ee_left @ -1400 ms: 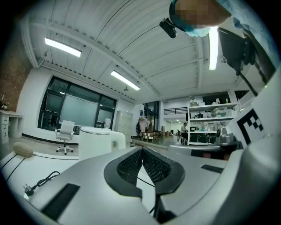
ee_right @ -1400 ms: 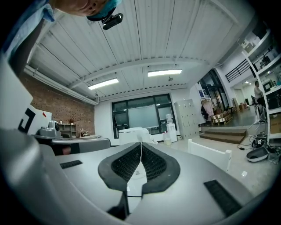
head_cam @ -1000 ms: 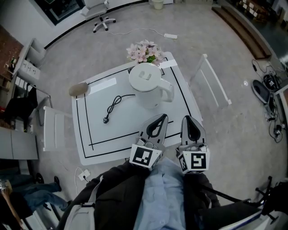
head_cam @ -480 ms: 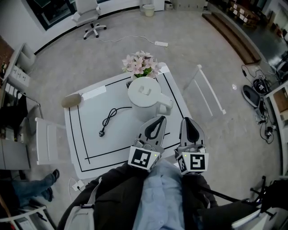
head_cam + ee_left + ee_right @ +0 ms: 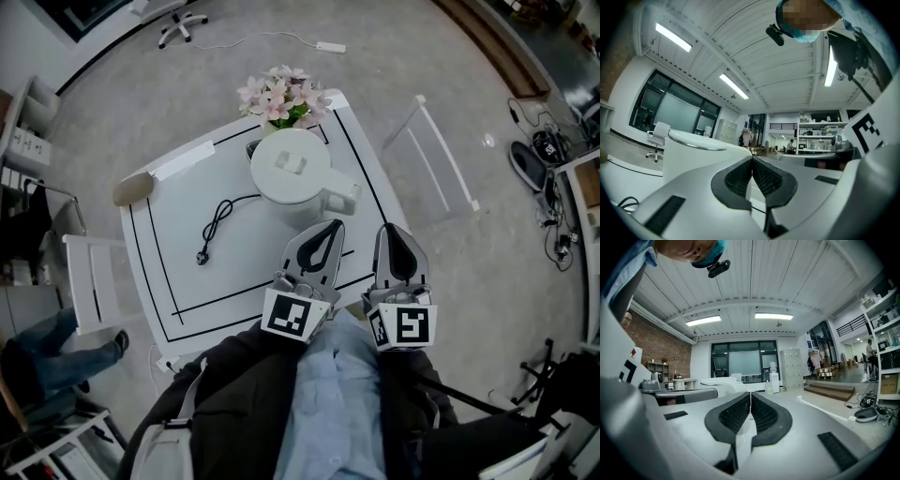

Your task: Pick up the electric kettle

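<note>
Both grippers shut and empty, short of the kettle.

Side by side above the near edge of the white table [image 5: 173, 281], the left gripper [image 5: 331, 228] and right gripper [image 5: 395, 231] each have their jaws pressed together on nothing. The electric kettle [image 5: 291, 167] stands upright on the table just beyond the left gripper's tips, untouched, its handle [image 5: 343, 198] facing them.

**Clearance round the electric kettle [image 5: 291, 173]**

We find the table [image 5: 262, 262] bare between the kettle and the frame's lower edge. There the left gripper [image 5: 329, 228] and right gripper [image 5: 394, 231], both with jaws together, face the handle with nothing in the way. Left of the kettle a black cord [image 5: 220, 225] lies across the surface. Flowers [image 5: 277, 94] stand just above the kettle and block that side. A beige object [image 5: 131, 189] sits at the table's upper-left corner. A white chair [image 5: 89, 281] flanks the table's left side, and a white frame [image 5: 441, 155] stands apart at right.
</note>
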The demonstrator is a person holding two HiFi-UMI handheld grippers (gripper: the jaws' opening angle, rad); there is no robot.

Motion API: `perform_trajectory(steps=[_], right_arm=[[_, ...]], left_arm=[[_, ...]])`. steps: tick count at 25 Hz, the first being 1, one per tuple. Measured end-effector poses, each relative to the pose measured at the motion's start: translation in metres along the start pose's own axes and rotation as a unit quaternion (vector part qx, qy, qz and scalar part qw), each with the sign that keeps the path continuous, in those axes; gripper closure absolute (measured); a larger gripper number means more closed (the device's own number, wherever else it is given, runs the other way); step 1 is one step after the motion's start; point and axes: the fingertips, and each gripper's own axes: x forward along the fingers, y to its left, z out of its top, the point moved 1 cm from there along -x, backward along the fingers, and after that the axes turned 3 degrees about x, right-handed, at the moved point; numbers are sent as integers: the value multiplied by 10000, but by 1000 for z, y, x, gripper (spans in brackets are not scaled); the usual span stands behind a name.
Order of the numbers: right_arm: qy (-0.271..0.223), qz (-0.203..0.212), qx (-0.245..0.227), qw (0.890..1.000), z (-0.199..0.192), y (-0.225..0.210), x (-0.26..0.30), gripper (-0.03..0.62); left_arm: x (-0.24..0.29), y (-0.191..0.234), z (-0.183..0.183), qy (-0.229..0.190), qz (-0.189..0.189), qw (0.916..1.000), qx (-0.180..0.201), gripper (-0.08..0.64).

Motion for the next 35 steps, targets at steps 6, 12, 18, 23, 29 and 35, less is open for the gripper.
perform_trajectory(steps=[6,12,18,23,29,35], right_arm=[[89,148,16,9998,-3,-7,7,574],[214,154,-10,9997,-11,-9,7,574],[323,100,-24,9994,-18,-13,7,574],[396,49,-14,9992,-22,-19,10,575],[463,25,18,9989,-26,-26,13,574],[509,14,37,9987,-27,-33,19,574]], left_arm=[[4,0,-4,-19,134,9999,-23,554],[3,-3,-13,-28,43,9999,-89,479],[9,-5,-22,70,-36,9996,-284,405],[16,-1,-29,153,6,9994,-300,405],[24,0,-29,22,34,9995,-301,405],[33,2,-31,101,86,9992,-381,405]])
